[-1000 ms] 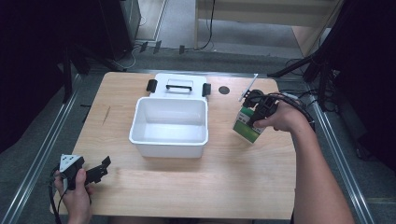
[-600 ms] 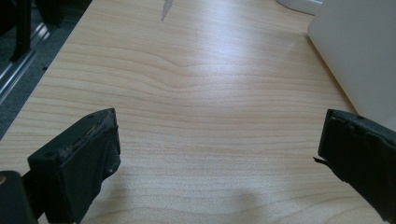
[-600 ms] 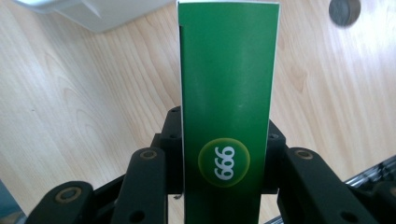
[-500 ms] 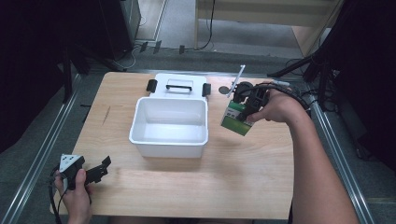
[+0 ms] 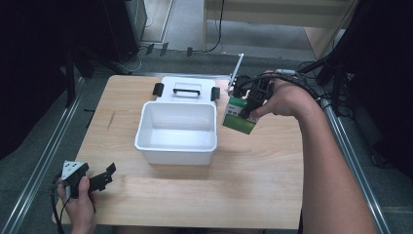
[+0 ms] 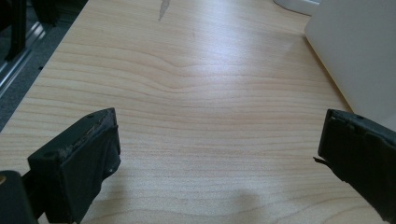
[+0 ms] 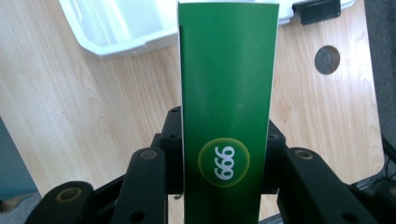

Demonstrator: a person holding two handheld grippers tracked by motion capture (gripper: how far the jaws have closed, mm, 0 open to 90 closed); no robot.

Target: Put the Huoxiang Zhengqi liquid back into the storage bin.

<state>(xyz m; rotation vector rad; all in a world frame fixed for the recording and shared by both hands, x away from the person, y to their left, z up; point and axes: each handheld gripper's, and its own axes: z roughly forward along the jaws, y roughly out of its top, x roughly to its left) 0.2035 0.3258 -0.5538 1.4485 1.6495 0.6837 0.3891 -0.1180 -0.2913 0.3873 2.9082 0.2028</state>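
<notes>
A green box (image 5: 239, 117) with a white side hangs in the air just right of the white tub (image 5: 178, 130), tilted, with my right gripper (image 5: 247, 105) shut on it. In the right gripper view the green box (image 7: 227, 93) stands between the jaws, a round "999" mark on its face. My left gripper (image 5: 104, 176) rests low at the table's front left corner, held by a hand. Its jaws stand wide apart over bare wood in the left gripper view, where the left gripper (image 6: 219, 154) holds nothing.
The tub's white lid (image 5: 186, 88) with black clips lies flat behind the tub. A round hole (image 7: 327, 59) is in the wooden table (image 5: 253, 185) near its back right. Metal rails run along both table sides. Cables lie on the floor behind.
My right gripper has carried the green box up and to the left, from the table's right side to beside the tub's right rim. The left gripper has stayed still.
</notes>
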